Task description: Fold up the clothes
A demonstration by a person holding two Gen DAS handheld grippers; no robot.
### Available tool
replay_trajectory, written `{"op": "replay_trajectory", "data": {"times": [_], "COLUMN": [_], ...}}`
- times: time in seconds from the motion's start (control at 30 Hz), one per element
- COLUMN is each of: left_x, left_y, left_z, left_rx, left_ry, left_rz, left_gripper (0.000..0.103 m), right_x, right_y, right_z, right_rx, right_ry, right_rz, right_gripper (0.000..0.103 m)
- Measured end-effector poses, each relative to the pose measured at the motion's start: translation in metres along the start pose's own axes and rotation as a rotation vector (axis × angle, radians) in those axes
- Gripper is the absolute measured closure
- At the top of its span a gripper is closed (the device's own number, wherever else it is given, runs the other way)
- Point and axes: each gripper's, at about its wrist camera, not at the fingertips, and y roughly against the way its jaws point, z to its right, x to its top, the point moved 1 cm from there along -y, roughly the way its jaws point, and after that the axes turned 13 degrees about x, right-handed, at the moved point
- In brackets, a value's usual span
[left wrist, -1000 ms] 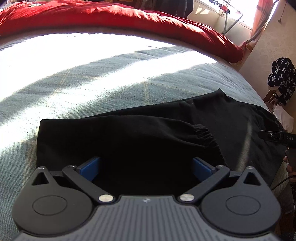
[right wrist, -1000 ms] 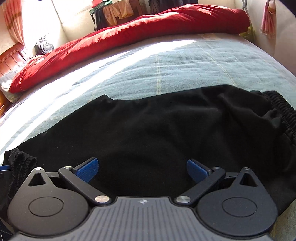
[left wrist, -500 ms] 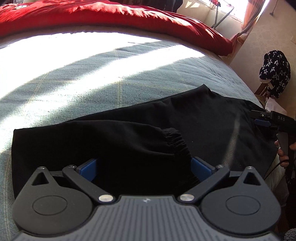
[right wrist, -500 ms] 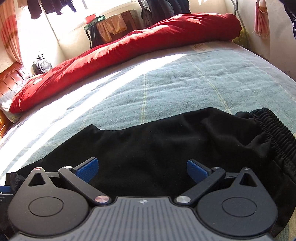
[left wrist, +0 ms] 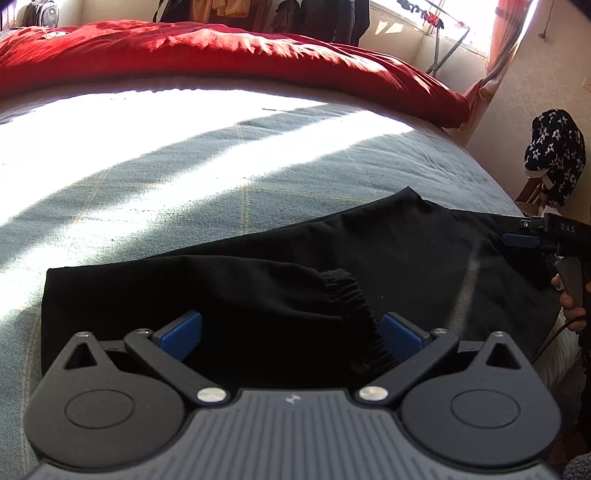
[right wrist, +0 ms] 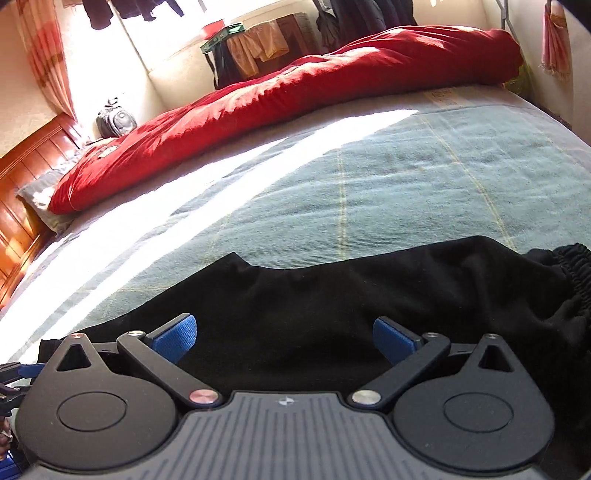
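Both wrist views, seemingly low, share black trousers [left wrist: 424,251].

A: What fills the room?
B: A bed with a grey-green bedspread [right wrist: 388,184], sun striping it; a red duvet [right wrist: 295,92] bunched at twelve o'clock; a wooden headboard [right wrist: 22,177] at nine.
A: And the walls?
B: Bright window [right wrist: 166,33] at eleven, clothes hanging above; orange curtain [right wrist: 44,55] at ten; cream wall [left wrist: 535,92] at two.
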Motion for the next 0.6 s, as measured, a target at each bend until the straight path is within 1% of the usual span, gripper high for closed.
{"op": "replay_trajectory", "data": {"times": [0.1, 0.2, 0.3, 0.33, 0.37, 0.43, 0.6], "left_x": [-0.002, -0.003, -0.005, -0.007, -0.009, -0.013, -0.027], "left_y": [0.006, 0.017, 0.027, 0.030, 0.031, 0.034, 0.037], "left_z": [-0.005, -0.008, -0.012, -0.014, -0.016, -0.019, -0.027], "left_rx": [0.041, 0.078, 0.133, 0.147, 0.157, 0.175, 0.197], "left_ry": [0.028, 0.035, 0.051, 0.057, 0.065, 0.080, 0.121], "left_rz": [0.006, 0.026, 0.036, 0.036, 0.034, 0.029, 0.011], "left_gripper": [0.001, 0.001, 0.001, 0.001, 0.001, 0.001, 0.001], "right_x": [0.005, 0.011, 0.017, 0.018, 0.018, 0.018, 0.023], "right_y": [-0.011, -0.034, -0.064, -0.077, -0.091, -0.115, -0.139], "right_z": [-0.020, -0.047, -0.078, -0.086, -0.093, -0.099, -0.095], "right_rx": [0.071, 0.192, 0.298, 0.321, 0.335, 0.337, 0.343], "right_ry": [0.044, 0.103, 0.175, 0.198, 0.220, 0.240, 0.222], "right_rz": [-0.024, -0.067, -0.134, -0.160, -0.188, -0.233, -0.251], "right_gripper": [0.000, 0.000, 0.000, 0.000, 0.000, 0.000, 0.000]}}
